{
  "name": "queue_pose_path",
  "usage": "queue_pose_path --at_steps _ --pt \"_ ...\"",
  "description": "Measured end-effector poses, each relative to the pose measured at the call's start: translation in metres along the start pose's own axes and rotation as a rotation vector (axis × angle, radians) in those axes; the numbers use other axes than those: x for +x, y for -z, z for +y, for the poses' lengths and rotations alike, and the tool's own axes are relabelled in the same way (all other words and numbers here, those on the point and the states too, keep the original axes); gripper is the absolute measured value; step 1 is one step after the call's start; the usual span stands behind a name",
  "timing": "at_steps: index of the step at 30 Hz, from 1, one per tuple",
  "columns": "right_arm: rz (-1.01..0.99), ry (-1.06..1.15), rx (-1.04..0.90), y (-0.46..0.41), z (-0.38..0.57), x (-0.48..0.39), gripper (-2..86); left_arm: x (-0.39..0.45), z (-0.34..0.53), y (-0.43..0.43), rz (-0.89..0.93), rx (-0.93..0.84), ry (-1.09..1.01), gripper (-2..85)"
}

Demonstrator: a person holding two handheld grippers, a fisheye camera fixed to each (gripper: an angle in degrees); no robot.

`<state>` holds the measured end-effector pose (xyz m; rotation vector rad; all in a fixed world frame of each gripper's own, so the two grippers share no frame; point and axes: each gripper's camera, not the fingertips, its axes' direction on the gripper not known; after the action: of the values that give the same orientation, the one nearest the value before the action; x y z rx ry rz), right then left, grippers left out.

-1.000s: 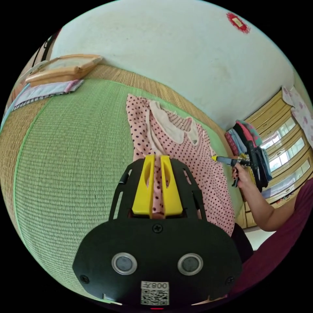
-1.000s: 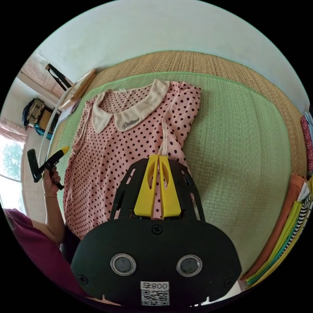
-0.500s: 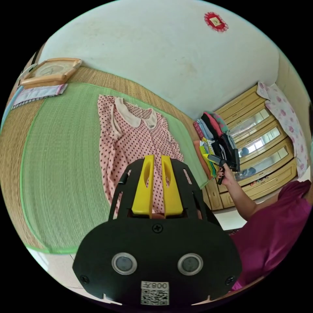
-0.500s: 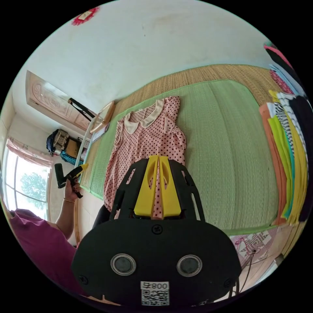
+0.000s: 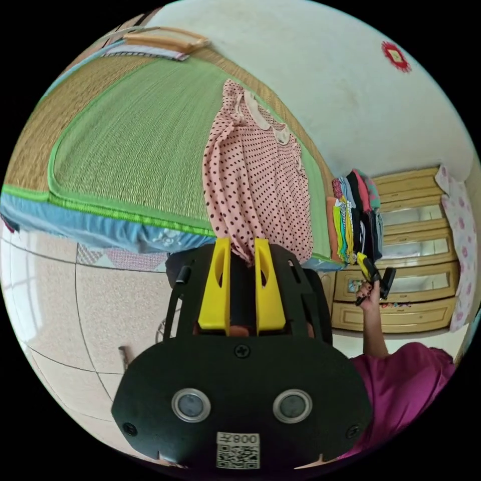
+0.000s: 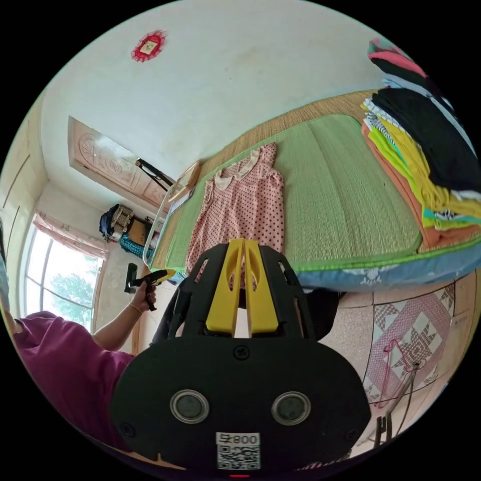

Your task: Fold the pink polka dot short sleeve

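Observation:
The pink polka dot short sleeve lies spread on the green mat, collar toward the wall, its hem hanging over the bed's edge. In the right gripper view the garment lies flat, collar far from me. My left gripper is off the bed, its jaws a small gap apart, the rumpled hem showing just beyond the tips. My right gripper is shut with nothing in it. Each shows in the other's view, hand-held beside the bed: the right gripper and the left gripper, both apart from the garment.
A stack of folded clothes sits on the mat's right end. A wooden cabinet stands beyond it. A framed wooden board lies at the far left. Tiled floor lies below the bed edge, with a hanger on it.
Both grippers have drawn back from over the garment to beyond the bed's edge. The left jaws stand wider apart than a second ago. The garment's left side now looks rumpled.

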<state>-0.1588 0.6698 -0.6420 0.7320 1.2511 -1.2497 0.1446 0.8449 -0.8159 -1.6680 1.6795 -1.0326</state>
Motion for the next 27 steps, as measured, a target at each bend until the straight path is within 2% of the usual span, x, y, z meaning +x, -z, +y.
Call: queue_pose_path --at_steps 3,11,21,27 --pt "0.0 -0.041 -0.041 -0.003 0.027 0.014 1.1 -0.013 0.003 -0.01 0.036 -0.026 0.064 8.6" --pt "0.061 -0.136 -0.13 -0.017 0.069 0.035 4.6 -0.011 0.001 -0.027 -0.021 -0.119 0.051 9.5" --pt "0.11 -0.087 -0.208 -0.042 0.053 0.029 8.0 -0.021 0.011 -0.034 -0.006 -0.148 0.082 4.6" --pt "0.099 -0.092 -0.267 -0.065 0.034 0.035 8.5 -0.026 0.029 -0.017 0.076 -0.116 0.067 1.2"
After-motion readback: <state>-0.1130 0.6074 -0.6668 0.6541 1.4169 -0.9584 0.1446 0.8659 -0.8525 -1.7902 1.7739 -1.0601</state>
